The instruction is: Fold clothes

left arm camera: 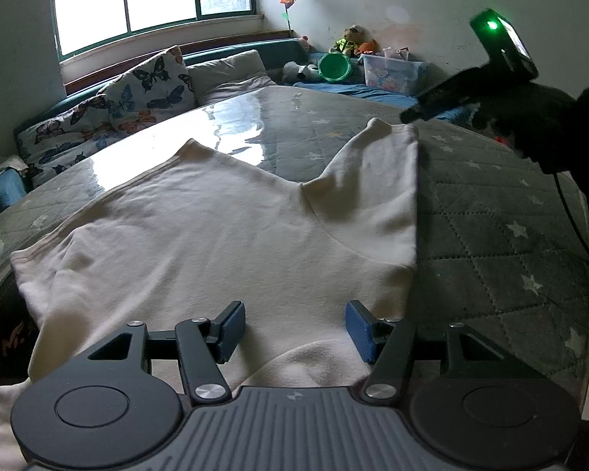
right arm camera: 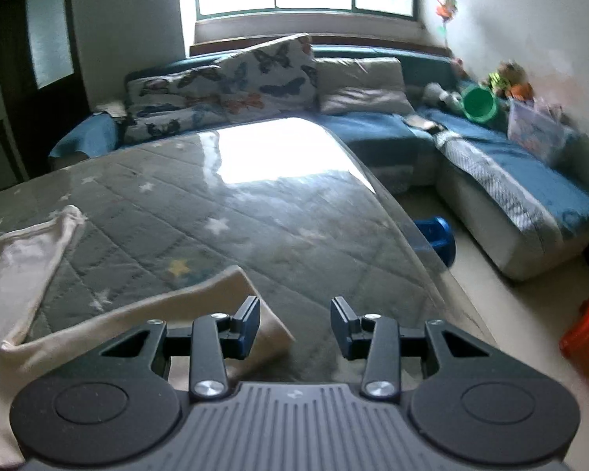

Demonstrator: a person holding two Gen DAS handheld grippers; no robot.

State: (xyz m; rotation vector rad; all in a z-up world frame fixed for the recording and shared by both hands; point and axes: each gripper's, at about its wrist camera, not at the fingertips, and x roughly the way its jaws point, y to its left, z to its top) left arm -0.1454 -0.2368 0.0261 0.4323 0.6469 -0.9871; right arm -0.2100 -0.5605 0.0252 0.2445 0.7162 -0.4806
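Observation:
A cream garment (left arm camera: 231, 235) with two legs lies flat on the quilted grey star cover under the glass table top (left arm camera: 491, 227). My left gripper (left arm camera: 294, 329) hovers open over its near, waist end, and the blue pads (left arm camera: 231, 327) are not pressing the cloth. My right gripper (left arm camera: 410, 114), held by a black-gloved hand (left arm camera: 549, 121), is at the far right leg's hem. In the right wrist view the right gripper (right arm camera: 294, 325) is open. Its left finger (right arm camera: 247, 324) is over the corner of that leg (right arm camera: 157, 322), and bare table shows between the pads. The other leg (right arm camera: 23, 251) lies at the left.
A blue corner sofa (right arm camera: 510, 180) with butterfly cushions (right arm camera: 255, 82) wraps round the table's far side. On it stand a green bucket (right arm camera: 479, 104), a plastic box (right arm camera: 534, 129) and soft toys. A blue stool (right arm camera: 436, 237) and an orange box (right arm camera: 587, 337) sit on the floor at right.

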